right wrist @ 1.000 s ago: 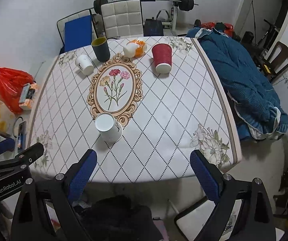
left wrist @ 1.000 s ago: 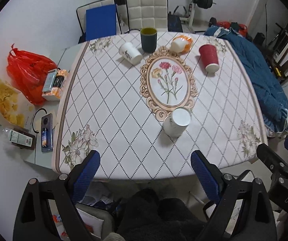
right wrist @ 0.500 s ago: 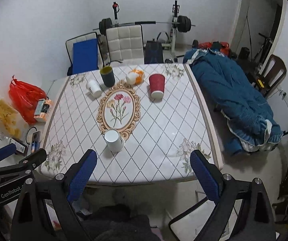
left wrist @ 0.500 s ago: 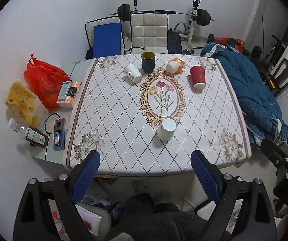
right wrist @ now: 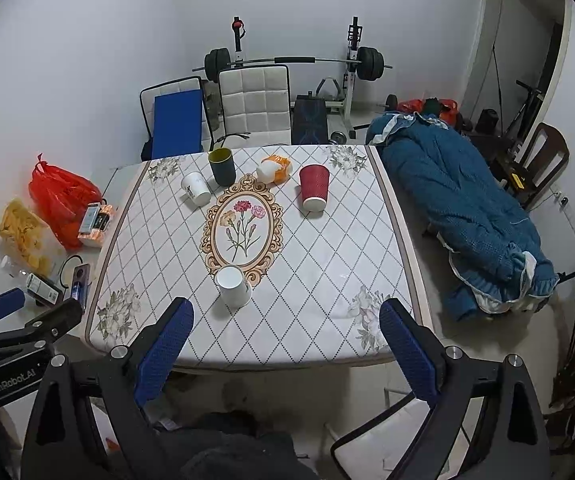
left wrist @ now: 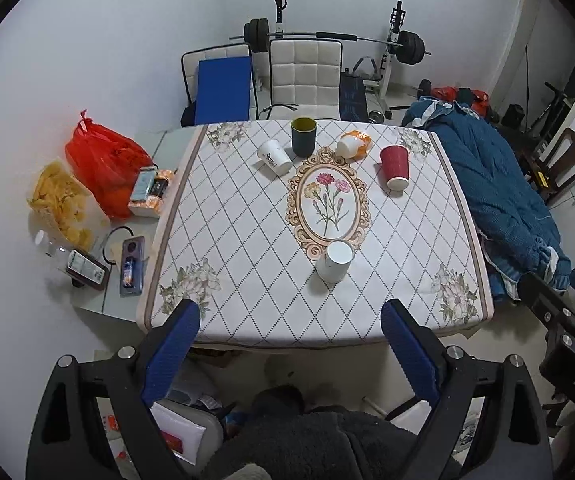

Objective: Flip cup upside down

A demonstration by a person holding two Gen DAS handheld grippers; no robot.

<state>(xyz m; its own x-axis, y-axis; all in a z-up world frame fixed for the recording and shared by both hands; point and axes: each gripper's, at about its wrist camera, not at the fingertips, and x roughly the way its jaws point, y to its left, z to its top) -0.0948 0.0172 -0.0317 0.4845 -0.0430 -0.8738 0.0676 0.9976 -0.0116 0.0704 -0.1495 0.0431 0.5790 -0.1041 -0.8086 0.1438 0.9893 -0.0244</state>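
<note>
We have pulled both grippers back, high off table [left wrist: 247,240]. Left gripper [left wrist: 291,344], right gripper [right wrist: 285,338]: jaws wide, empty. White cup [left wrist: 334,261] stands near front edge, untouched. Approach not begun.

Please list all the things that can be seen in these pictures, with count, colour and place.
table: 1, white floral cloth, centre
white mug: 1, near end of oval
red cup: 1, upside down, far right
dark cup: 1, upright, far end
white paper cup: 1, on its side, far left
red bag: 1, left of table
blue quilt: 1, right of table
left gripper: open, empty
right gripper: open, empty
</note>
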